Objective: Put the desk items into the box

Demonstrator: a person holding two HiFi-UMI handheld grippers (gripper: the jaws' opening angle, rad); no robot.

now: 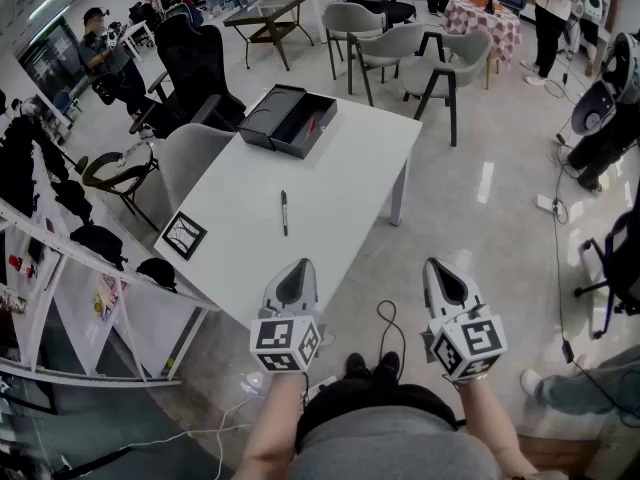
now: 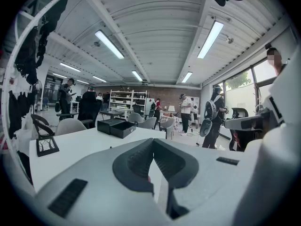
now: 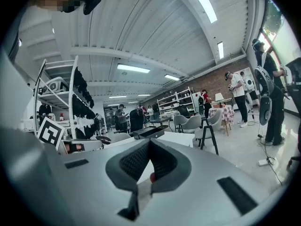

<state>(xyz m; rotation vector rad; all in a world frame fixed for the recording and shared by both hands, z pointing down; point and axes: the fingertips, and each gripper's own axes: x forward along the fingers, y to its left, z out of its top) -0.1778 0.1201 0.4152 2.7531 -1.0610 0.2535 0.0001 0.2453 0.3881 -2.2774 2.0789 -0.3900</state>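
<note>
My left gripper and right gripper are closed and empty, near a white table holding a pen and an open black box; grey chairs stand beyond.

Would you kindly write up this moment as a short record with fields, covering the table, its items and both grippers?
table: white, holds three things
box: black, open, at the table's far end
pen: lies mid-table, apart from the box
card: black-framed, by the table's left edge
left gripper: shut, empty, by the table's near corner
right gripper: shut, empty, beside the left one, off the table
task state: pen and card not yet in the box
</note>
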